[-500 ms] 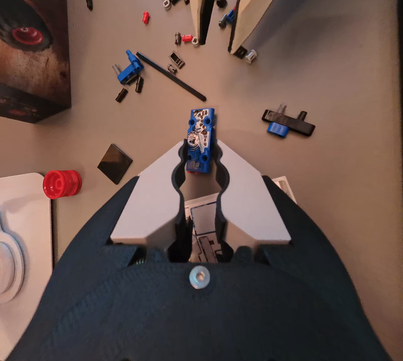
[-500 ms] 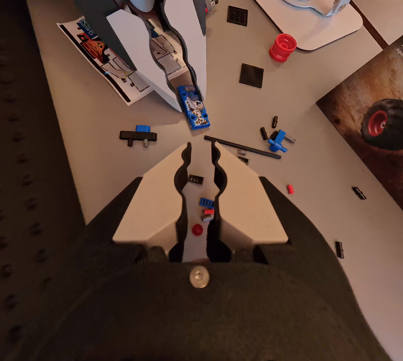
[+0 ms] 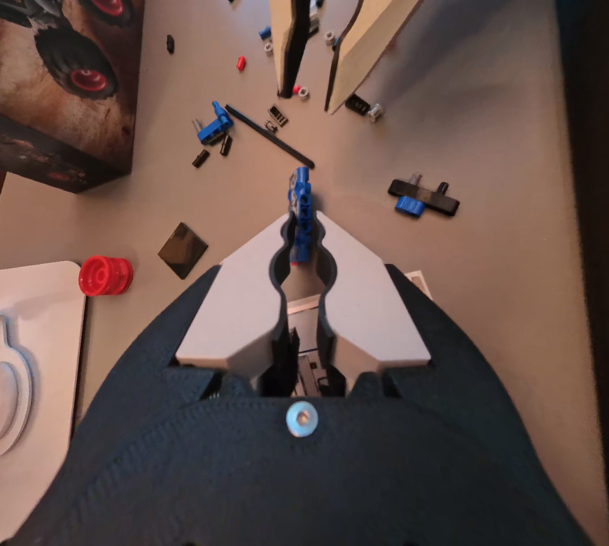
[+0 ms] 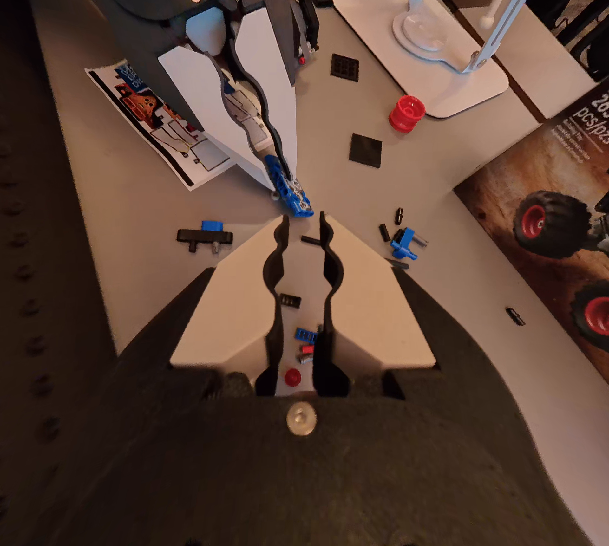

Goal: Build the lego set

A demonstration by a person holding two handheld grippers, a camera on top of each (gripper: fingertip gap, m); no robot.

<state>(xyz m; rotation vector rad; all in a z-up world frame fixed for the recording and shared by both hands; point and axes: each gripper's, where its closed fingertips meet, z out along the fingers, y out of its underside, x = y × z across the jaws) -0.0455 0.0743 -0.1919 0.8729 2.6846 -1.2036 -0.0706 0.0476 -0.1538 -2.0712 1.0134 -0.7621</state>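
Left wrist view: left gripper clamped on a blue lego beam, studded plastic with round pin holes down its edge, held on its side, printed sticker face turned left (slightly blurred). Beam sticks out past the pale fingertips, lifted off the matte grey table. Gripper fingers are smooth off-white wedges with wavy black rubbery inner edges; body is coarse black printed plastic.

Right gripper has its jaws apart, nothing between them, tips just beside the beam's free end. Under it lie small loose bits: a blue grille piece, a red round stud.

On the table: thin black axle rod just beyond the beam, black flat liftarm with a blue bush to the right, blue angled connector with short black pins, glossy black square tile, ribbed red wheel hub touching the white lamp base. Cardboard set box at left. Folded instruction sheet lies under the left gripper.
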